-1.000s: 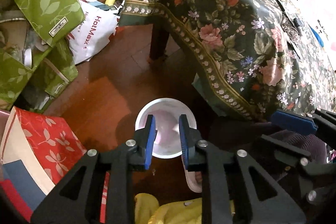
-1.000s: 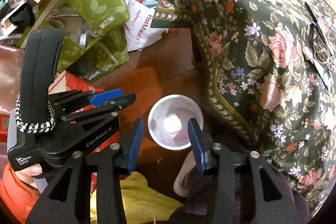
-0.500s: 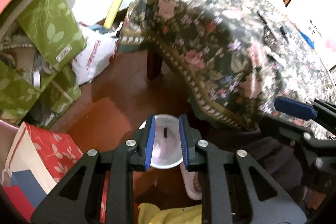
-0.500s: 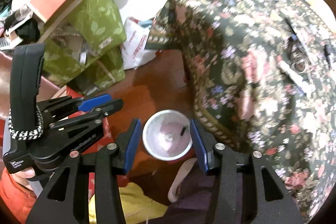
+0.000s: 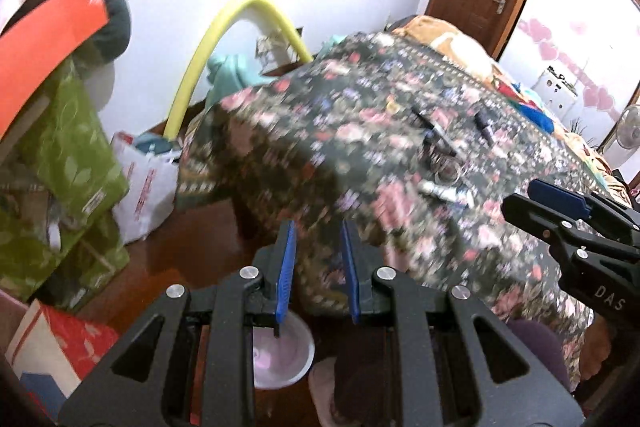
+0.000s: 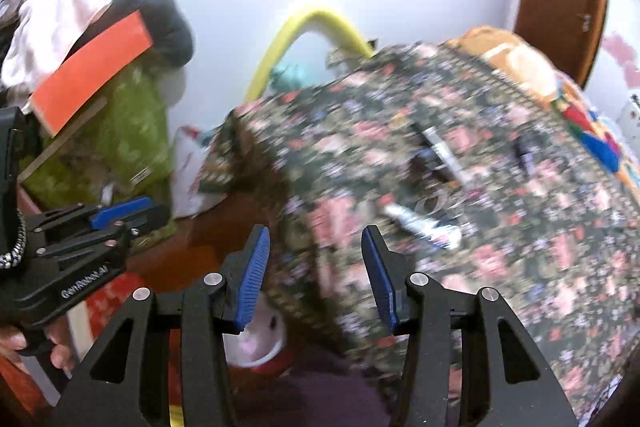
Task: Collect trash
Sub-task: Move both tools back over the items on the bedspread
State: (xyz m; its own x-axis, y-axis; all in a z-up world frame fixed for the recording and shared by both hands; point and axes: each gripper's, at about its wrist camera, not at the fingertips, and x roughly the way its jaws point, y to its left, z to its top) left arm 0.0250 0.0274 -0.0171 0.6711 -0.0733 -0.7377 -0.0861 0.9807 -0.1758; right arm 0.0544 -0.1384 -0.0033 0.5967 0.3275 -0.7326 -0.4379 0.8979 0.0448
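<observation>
Both tongs stand open and empty, the left tongs [image 5: 316, 267] with a narrow gap, the right tongs [image 6: 316, 277] wider. The bin [image 5: 282, 361] sits on the floor below and behind their tips. On the tabletop [image 6: 500, 247] ahead, a tube [image 6: 422, 227] lies just right of the right tongs.
</observation>
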